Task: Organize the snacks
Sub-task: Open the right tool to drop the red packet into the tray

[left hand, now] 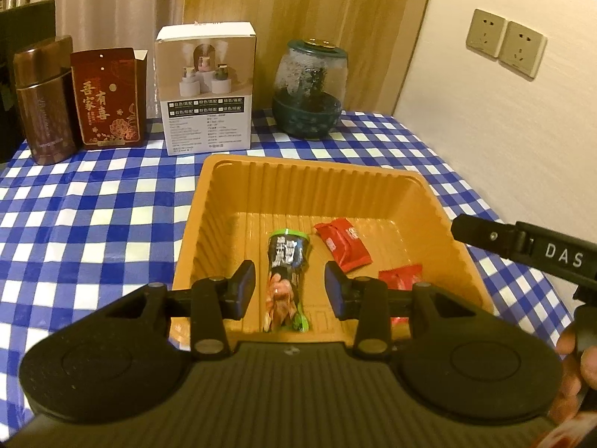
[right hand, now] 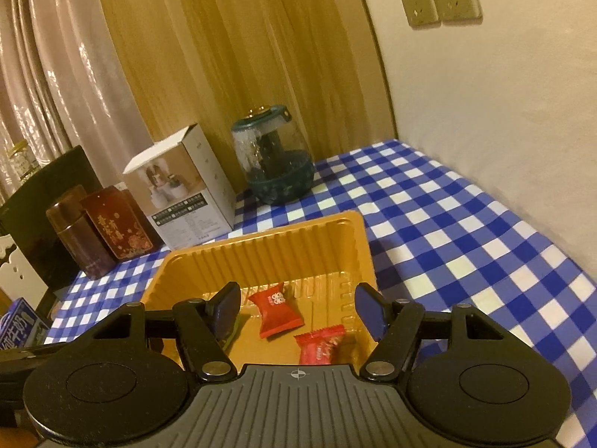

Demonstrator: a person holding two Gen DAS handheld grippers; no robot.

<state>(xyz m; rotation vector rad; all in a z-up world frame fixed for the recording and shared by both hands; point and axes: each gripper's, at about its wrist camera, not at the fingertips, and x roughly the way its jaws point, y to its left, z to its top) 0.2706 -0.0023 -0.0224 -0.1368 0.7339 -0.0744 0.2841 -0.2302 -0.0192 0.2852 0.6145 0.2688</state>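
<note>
Lower centre: left gripper (left hand: 287,287) and right gripper (right hand: 296,308), both parted and empty, hover over orange tray (left hand: 224,201), which collects green packet (left hand: 287,276) and red candies (right hand: 278,311).

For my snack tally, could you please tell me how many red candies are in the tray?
2: one red candy lies mid-tray, the other red candy nearer the camera by the orange tray's right side. More could hide behind the tools.
</note>
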